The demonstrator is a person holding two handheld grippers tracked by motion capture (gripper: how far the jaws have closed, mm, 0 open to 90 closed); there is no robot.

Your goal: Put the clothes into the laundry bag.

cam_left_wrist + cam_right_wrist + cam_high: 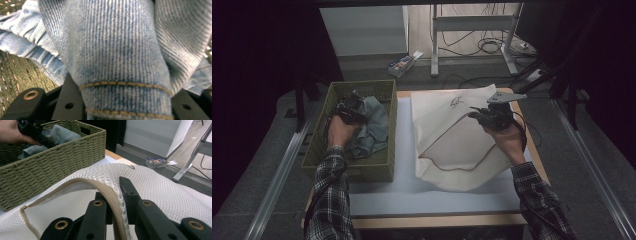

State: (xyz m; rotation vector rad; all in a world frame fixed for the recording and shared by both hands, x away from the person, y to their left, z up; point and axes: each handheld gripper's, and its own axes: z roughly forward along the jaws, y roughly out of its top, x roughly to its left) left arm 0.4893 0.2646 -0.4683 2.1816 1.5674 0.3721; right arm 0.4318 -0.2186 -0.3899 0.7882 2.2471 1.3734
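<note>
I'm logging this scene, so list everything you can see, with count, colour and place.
denim garment: one, light blue, in the basket, pinched by the left gripper.
basket: one, olive green woven, table's left side.
mesh bag: one, white with beige zipper edge, table's right side.
table: one, white top, wood edge.
small box: one, on the floor beyond the table.
left gripper: one, black, inside the basket.
right gripper: one, black, clamping the bag's zipper edge.
sleeves: two, plaid.

Nothing here can be read; the dark mark (455,103) on the mesh bag (447,150) is too small to make out.
</note>
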